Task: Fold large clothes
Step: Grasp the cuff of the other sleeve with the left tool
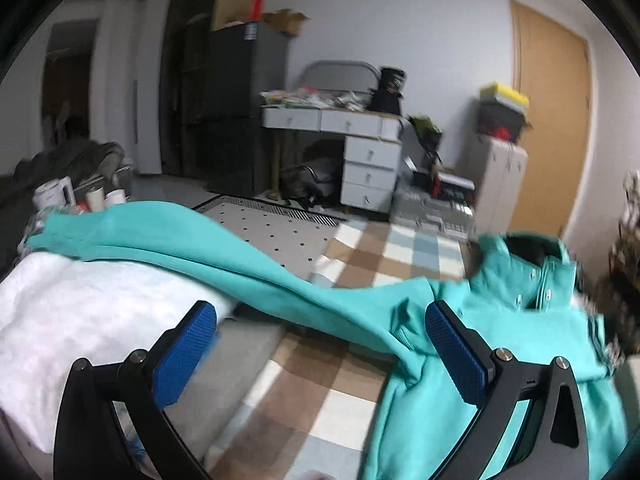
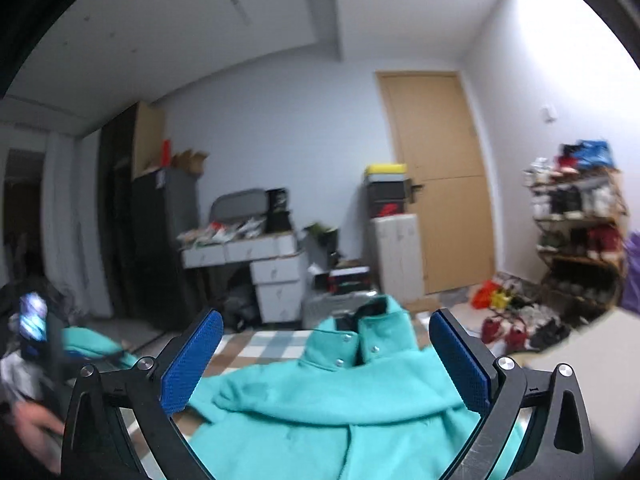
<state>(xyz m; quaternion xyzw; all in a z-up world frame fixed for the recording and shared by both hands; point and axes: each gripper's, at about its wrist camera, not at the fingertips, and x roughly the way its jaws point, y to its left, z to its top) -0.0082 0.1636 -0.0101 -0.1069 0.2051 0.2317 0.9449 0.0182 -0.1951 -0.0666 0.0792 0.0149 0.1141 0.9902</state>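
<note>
Both claws stand wide open and grip nothing: the left claw (image 1: 320, 344) low in its frame, the right claw (image 2: 326, 354) just above the teal jacket (image 2: 320, 408). The jacket's sleeve (image 1: 192, 248) stretches toward the upper left over the white bedding (image 1: 80, 312), while the body hangs at lower right (the views are blurred). Ungripped, I think the jacket may slide down to the checkered rug (image 1: 360, 256) beyond.

One teal jacket (image 1: 472, 344), two grippers (image 1: 320, 328) (image 2: 326, 340), one wooden door (image 2: 440, 184).

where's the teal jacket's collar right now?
Right wrist view: the collar sits centre frame, between the open right gripper fingers, above the teal jacket. Left wrist view: far right, above that fingertip.
</note>
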